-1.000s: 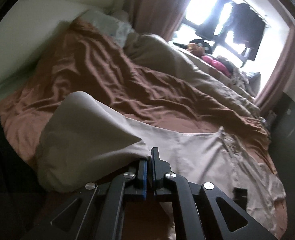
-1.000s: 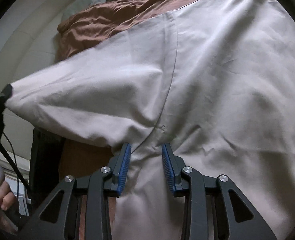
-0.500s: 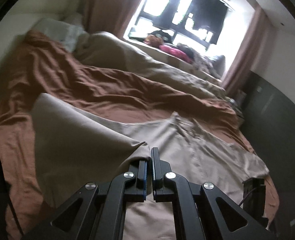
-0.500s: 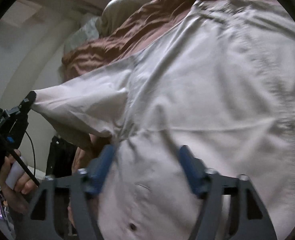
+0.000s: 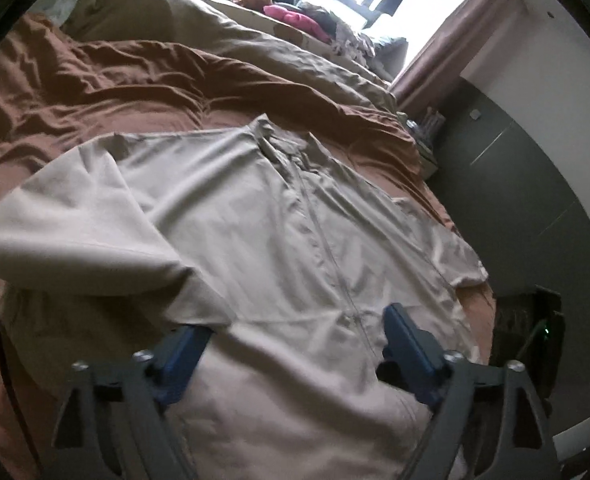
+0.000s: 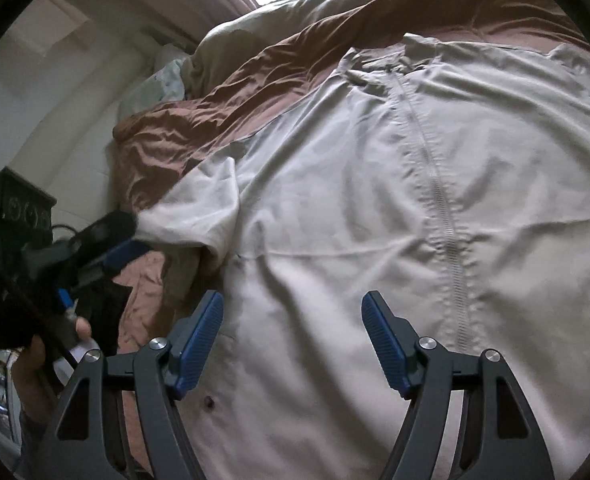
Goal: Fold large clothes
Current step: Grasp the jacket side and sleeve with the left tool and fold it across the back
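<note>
A large beige zip-front jacket (image 5: 295, 232) lies spread on the brown bedsheet, front up, its zipper (image 6: 435, 184) running down the middle. Its left sleeve (image 5: 91, 236) is folded in over the body. My left gripper (image 5: 295, 340) is open just above the jacket's lower part, the sleeve end lying loose by its left finger. My right gripper (image 6: 293, 336) is open and empty over the jacket's lower hem. The left gripper also shows in the right wrist view (image 6: 107, 248), at the sleeve end (image 6: 203, 208).
The brown sheet (image 5: 95, 92) is rumpled, with a beige duvet (image 5: 255, 44) heaped behind it. A pillow (image 6: 163, 80) lies at the headboard. A dark cabinet (image 5: 515, 184) stands right of the bed. A bright window with clutter (image 5: 295, 12) is at the back.
My left gripper carried the sleeve over the jacket's body, then opened and let it go. My right gripper opened wider and drew back from the cloth.
</note>
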`<state>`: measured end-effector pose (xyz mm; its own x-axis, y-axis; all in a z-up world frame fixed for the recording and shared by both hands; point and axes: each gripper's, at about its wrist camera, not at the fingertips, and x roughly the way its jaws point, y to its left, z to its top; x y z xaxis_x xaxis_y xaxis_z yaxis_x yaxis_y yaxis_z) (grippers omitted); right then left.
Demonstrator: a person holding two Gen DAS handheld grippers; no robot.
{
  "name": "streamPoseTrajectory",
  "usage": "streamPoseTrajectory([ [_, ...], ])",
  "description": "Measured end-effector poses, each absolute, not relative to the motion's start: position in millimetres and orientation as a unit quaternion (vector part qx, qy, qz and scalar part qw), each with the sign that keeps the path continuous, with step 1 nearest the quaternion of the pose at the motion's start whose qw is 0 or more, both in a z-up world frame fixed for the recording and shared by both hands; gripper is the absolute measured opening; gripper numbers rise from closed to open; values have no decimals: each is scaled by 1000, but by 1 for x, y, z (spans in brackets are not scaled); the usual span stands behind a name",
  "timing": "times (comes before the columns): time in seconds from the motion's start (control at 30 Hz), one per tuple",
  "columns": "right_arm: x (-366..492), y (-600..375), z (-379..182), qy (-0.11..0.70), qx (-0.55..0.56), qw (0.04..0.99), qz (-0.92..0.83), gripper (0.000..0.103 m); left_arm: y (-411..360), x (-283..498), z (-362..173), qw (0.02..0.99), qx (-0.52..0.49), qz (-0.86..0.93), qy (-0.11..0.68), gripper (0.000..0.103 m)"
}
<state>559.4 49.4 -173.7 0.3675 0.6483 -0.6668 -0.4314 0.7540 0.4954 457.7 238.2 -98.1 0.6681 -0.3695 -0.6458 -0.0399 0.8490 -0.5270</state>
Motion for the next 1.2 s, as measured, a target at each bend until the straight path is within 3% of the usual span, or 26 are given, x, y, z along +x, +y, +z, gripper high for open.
streamPoseTrajectory([
  [0.37,526,84,-155,433,92,825,352,70,298,380,-68,892,-299,-53,334,90],
  [0.63,527,67,-159,437,73,827,346,70,367,376,-123,853,-365,53,368,90],
  [0.87,544,28,-155,431,69,846,305,70,376,412,-154,844,-376,80,375,85],
  [0.93,550,15,-157,432,75,849,295,70,378,428,-163,840,-371,90,386,79],
  [0.97,551,11,-159,433,78,849,291,70,377,435,-167,837,-370,94,392,67],
  [1.03,556,-1,-164,436,87,849,285,70,379,449,-178,828,-369,101,411,32],
  [1.07,558,-6,-166,437,91,849,283,70,379,453,-181,824,-369,99,417,6],
  [1.2,564,-26,-176,441,115,846,278,70,364,464,-154,853,-317,112,399,3],
])
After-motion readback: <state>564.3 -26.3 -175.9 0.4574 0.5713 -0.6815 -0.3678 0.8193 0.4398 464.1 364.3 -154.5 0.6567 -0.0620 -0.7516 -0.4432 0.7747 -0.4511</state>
